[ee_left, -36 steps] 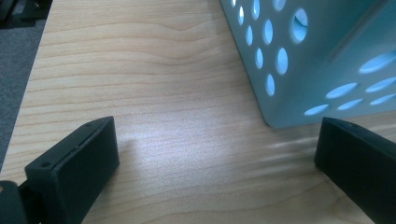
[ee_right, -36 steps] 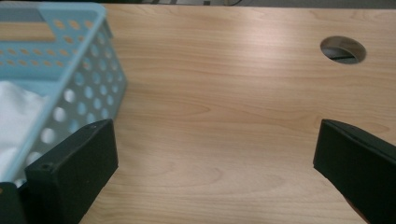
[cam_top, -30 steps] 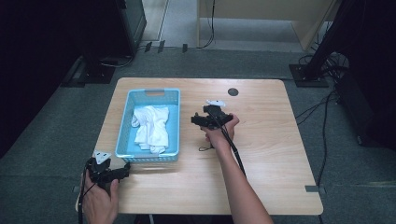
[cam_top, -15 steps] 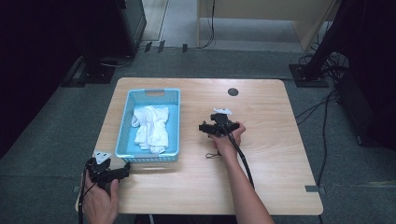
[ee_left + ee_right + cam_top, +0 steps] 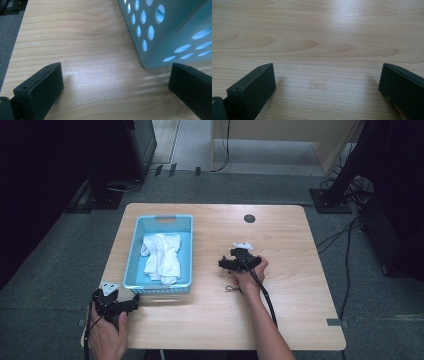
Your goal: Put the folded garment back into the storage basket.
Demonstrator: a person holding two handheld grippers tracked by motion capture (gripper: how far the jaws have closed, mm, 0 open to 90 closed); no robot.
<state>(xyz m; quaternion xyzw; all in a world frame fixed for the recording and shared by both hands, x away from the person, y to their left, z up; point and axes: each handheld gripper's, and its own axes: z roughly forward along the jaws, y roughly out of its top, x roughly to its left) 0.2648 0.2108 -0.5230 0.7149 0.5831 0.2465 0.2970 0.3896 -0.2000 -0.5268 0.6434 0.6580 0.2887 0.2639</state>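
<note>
From above, the white cloth (image 5: 162, 257) lies in the blue basket (image 5: 186, 251), far-left; the right gripper (image 5: 231, 263) sits mid-table. The left gripper (image 5: 115, 82) is spread beside the basket corner. The right gripper's jaws gape over bare table (image 5: 319, 37): swing left before lowering.

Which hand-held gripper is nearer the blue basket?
Left. The left hand-held gripper sits just off the near-left corner of the blue basket, jaws open. The right hand-held gripper rests on bare table, well off its right side.
</note>
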